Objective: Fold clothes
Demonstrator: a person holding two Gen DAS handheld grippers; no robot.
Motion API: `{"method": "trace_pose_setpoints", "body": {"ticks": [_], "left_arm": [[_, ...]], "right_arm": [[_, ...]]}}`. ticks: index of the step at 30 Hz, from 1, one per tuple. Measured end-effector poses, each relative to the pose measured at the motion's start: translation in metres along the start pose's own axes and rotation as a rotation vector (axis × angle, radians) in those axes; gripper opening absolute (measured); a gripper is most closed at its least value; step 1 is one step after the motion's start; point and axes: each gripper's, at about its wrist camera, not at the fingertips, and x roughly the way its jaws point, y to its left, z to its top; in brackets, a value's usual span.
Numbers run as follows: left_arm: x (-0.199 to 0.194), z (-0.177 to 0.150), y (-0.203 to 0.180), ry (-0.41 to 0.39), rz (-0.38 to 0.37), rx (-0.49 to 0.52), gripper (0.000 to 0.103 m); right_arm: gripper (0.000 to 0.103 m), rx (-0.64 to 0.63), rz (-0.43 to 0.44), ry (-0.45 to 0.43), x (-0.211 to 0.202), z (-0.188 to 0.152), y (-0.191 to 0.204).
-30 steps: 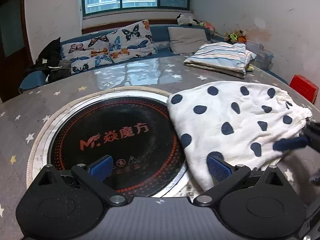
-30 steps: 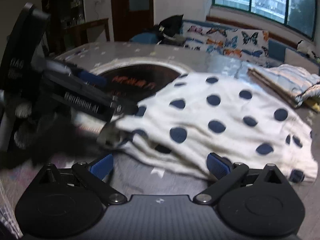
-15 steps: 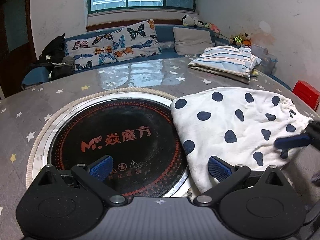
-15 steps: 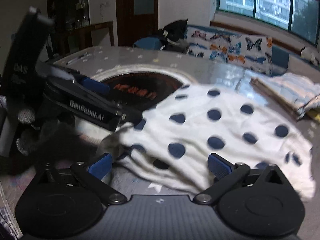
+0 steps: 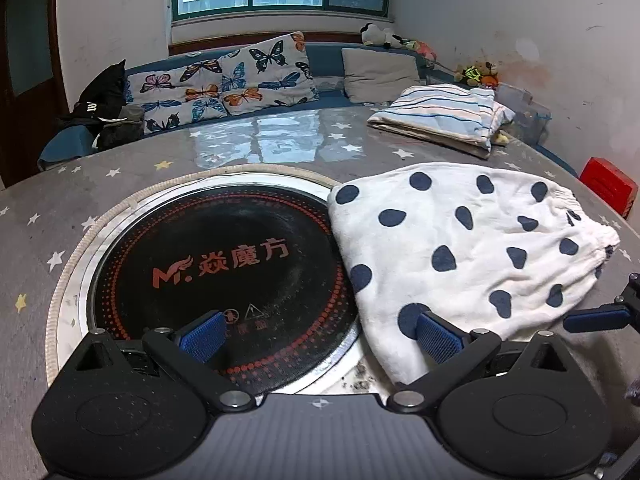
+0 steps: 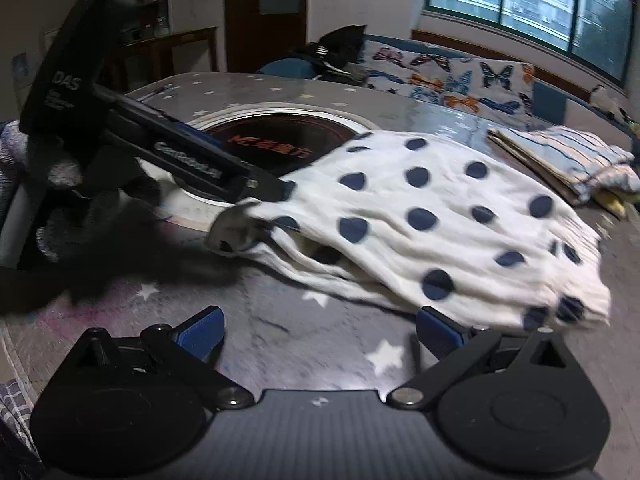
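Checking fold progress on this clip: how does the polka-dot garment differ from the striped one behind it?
The polka-dot garment is white with dark blue spots; the striped garment is pale with blue lines. The polka-dot one lies loose, its near edge rumpled, partly over the black cooktop; the striped one is a neat, flat folded stack farther back, clear of the cooktop. Both rest on the star-print table, and neither gripper holds either.

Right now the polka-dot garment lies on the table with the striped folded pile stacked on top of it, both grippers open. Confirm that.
Not quite. The left wrist view shows the striped folded pile apart from the polka-dot garment, farther back on the table, not on it. Both the left gripper and the right gripper are open.
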Motion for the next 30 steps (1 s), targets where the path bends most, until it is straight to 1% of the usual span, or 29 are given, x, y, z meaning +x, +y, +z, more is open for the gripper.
{"method": "trace_pose_setpoints", "body": {"ticks": [9,13,19,30], "left_arm": [[-0.014,-0.005,-0.011,-0.008,-0.027,0.01,0.103],[-0.02,-0.009,-0.017,-0.008,-0.043,0.021,0.103],[-0.029,-0.015,-0.024,-0.002,-0.062,0.037,0.103],[-0.042,-0.026,-0.03,-0.001,-0.069,0.045,0.103]], "right_arm": [[0.103,0.086,-0.099,-0.004,-0.014,-0.012,-0.014],[0.103,0.116,-0.14,0.011,-0.015,-0.014,-0.016],[0.103,0.162,-0.181,0.006,-0.019,-0.019,-0.016],[0.103,0.234,-0.255,-0.012,-0.029,-0.024,-0.015]]}}
